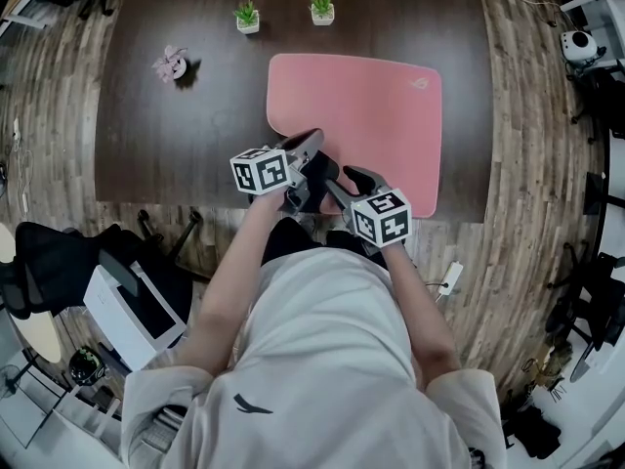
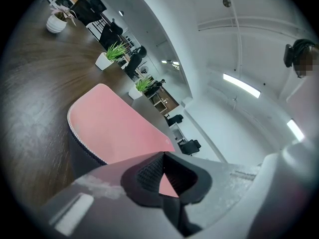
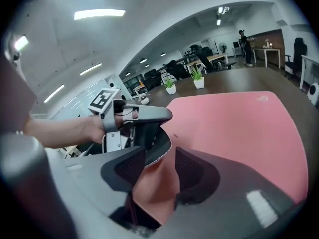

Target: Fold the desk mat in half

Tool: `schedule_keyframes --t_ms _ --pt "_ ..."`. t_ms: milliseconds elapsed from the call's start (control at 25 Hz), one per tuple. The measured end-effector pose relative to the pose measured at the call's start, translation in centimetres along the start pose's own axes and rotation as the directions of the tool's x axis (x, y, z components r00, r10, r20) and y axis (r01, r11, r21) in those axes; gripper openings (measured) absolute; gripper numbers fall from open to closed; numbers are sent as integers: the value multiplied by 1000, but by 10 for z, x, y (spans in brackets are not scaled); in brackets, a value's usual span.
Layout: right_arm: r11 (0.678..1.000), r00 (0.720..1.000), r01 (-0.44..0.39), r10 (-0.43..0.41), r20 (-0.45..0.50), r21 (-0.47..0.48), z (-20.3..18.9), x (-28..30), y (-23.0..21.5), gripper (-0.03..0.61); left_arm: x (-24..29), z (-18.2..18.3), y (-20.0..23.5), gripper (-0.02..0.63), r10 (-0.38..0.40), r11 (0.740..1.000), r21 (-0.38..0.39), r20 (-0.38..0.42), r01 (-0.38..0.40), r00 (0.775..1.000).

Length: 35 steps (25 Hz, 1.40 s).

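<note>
A pink desk mat [image 1: 371, 115] lies on the dark wooden table [image 1: 166, 145]. Its near left corner is lifted off the table. My left gripper [image 1: 311, 141] is shut on that raised edge. In the left gripper view the mat [image 2: 114, 123] curls up to the closed jaws [image 2: 163, 157], and its dark underside shows. My right gripper [image 1: 352, 174] is close beside the left one at the near edge. In the right gripper view its jaws [image 3: 158, 159] stand open astride the mat [image 3: 234, 128], pads apart from it. The left gripper [image 3: 147, 128] shows just ahead.
Two small potted plants [image 1: 247, 15] [image 1: 321, 8] stand at the table's far edge. A pink ornament [image 1: 172, 63] sits at the far left. A white box [image 1: 132, 301] and a black chair [image 1: 49, 252] are on the floor to my left.
</note>
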State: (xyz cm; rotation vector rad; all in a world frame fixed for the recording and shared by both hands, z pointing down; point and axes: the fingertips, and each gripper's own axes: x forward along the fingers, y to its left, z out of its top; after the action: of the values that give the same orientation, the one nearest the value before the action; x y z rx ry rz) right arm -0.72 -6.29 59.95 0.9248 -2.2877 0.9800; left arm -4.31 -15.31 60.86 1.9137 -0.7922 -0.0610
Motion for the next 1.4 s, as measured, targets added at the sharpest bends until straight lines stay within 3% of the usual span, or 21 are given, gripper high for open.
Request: schedule_keyframes --t_ms 200,320,560,840,1400 --pt "995 999 -9 13 -35 94 0 16 -1 183 -3 0 0 3 -16 1000 -17 2 16 1000" --pt "994 999 -43 45 -10 102 3 16 7 26 -5 1 -1 5 -28 999 -18 2 28 1000" --pt "996 999 -48 45 29 77 8 8 11 17 -15 8 -10 3 -56 998 -15 29 56 998" --pt "998 997 -30 26 74 49 18 -10 12 15 -33 15 -18 3 -32 994 105 26 29 999" --pt "993 974 51 -73 216 103 31 -67 -12 15 -56 16 -22 3 -8 993 116 86 -2 996"
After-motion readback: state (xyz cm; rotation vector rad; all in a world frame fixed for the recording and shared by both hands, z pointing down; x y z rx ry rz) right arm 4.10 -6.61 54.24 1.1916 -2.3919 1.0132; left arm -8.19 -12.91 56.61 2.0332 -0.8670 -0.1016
